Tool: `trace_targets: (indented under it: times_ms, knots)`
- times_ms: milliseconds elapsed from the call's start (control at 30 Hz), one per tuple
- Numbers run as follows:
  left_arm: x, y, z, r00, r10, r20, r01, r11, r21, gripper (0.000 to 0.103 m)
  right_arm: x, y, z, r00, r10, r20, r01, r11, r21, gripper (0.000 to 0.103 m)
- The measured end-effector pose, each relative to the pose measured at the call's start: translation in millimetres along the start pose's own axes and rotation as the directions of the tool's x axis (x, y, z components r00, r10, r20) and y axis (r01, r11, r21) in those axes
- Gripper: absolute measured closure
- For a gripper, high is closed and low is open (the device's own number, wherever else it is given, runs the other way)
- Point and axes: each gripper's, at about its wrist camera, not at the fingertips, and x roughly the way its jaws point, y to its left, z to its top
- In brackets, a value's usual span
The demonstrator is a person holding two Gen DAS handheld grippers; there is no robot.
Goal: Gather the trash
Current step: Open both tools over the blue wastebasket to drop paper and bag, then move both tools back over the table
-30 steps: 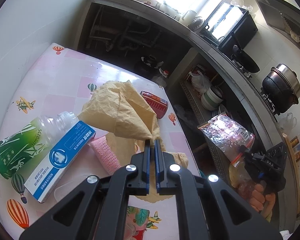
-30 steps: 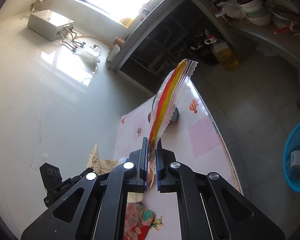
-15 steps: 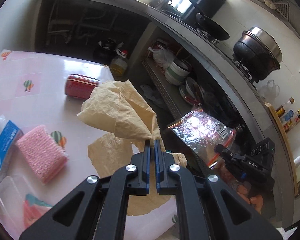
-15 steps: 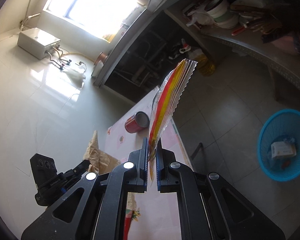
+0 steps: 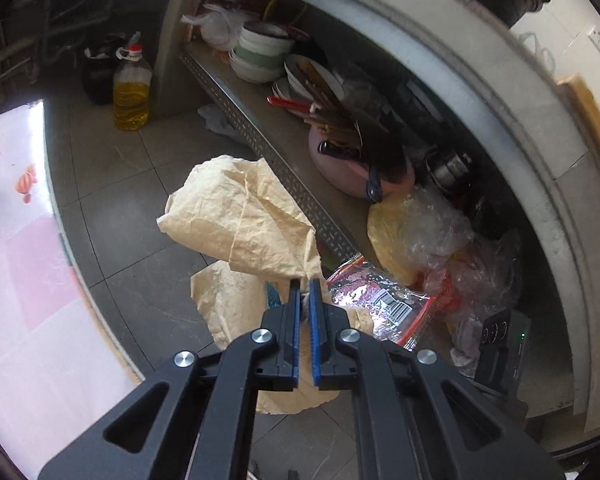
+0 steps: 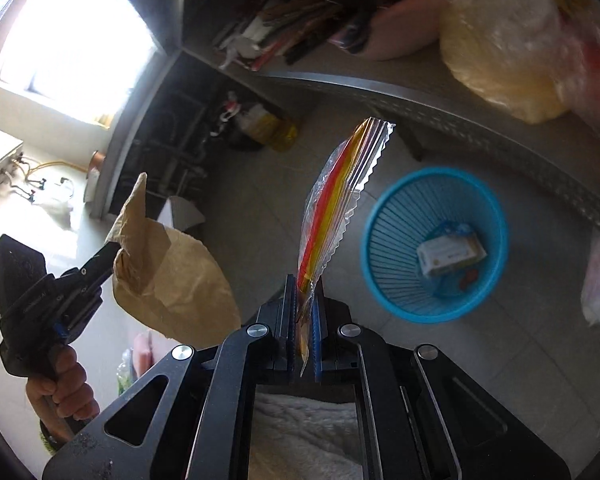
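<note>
Both grippers are angled downward over the tiled floor, off the edge of the pink-patterned surface (image 5: 24, 280). The left gripper (image 5: 305, 286) is gripped by a hand (image 6: 62, 390) at lower left of the right wrist view. Its jaws are clenched on a crumpled brown paper bag (image 5: 244, 224), which hangs out ahead of the tips. The right gripper (image 6: 302, 284) is clamped on a clear snack wrapper (image 6: 336, 200) with red and yellow stripes, held upright, edge-on between the jaws. A blue trash basket (image 6: 496, 216) is seen on the floor beyond the wrapper, to its right, with a small carton (image 6: 450, 254) inside. A metal shelf (image 5: 236, 92) loaded with bowls (image 5: 260, 52) and plastic bags is noted behind; an oil bottle (image 5: 131, 92) stands on the floor.
</note>
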Motion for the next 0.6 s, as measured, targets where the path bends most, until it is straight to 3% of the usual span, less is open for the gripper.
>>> trace_targets:
  times_ms: [133, 267, 300, 333, 367, 433, 467, 600]
  knots:
    - [70.3, -11.9, 3.3, 0.994, 0.015, -0.108, -0.016, 1.0, -0.003, 0.099, 17.3, -36.8, 1.9, 0.997, -0.075, -0.031, 0.076, 0.996, 0.035, 0.098]
    - [123.6, -17.9, 6.8, 0.985, 0.043, -0.165, -0.043, 0.999, 0.001, 0.099, 43.4, -60.9, 6.6, 0.991, -0.122, -0.063, 0.126, 0.99, 0.065, 0.097]
    - [137.1, -18.2, 7.9, 0.982, 0.047, -0.181, -0.048, 0.999, 0.0, 0.096, 50.4, -65.5, 8.5, 0.989, -0.127, -0.069, 0.132, 0.989, 0.068, 0.093]
    - [147.5, -16.2, 8.5, 0.978, 0.053, -0.203, -0.054, 0.999, 0.0, 0.087, 59.4, -71.0, 10.7, 0.987, -0.142, -0.076, 0.147, 0.987, 0.07, 0.092]
    - [159.7, -14.9, 8.0, 0.971, 0.059, -0.231, -0.063, 0.998, -0.007, 0.071, 67.9, -76.8, 12.8, 0.984, -0.159, -0.085, 0.165, 0.984, 0.07, 0.089]
    - [172.9, -9.4, 5.7, 0.96, 0.091, -0.266, -0.1, 0.995, -0.021, 0.057, 88.6, -91.7, 15.7, 0.973, -0.198, -0.118, 0.207, 0.975, 0.075, 0.067]
    - [178.3, -6.9, 3.2, 0.955, 0.101, -0.279, -0.113, 0.993, -0.027, 0.057, 98.0, -101.1, 16.6, 0.964, -0.228, -0.135, 0.24, 0.967, 0.085, 0.058]
    - [175.5, -0.8, -10.0, 0.949, 0.08, -0.305, -0.095, 0.995, -0.037, 0.056, 119.6, -137.1, 9.4, 0.933, -0.299, -0.2, 0.329, 0.935, 0.136, 0.058]
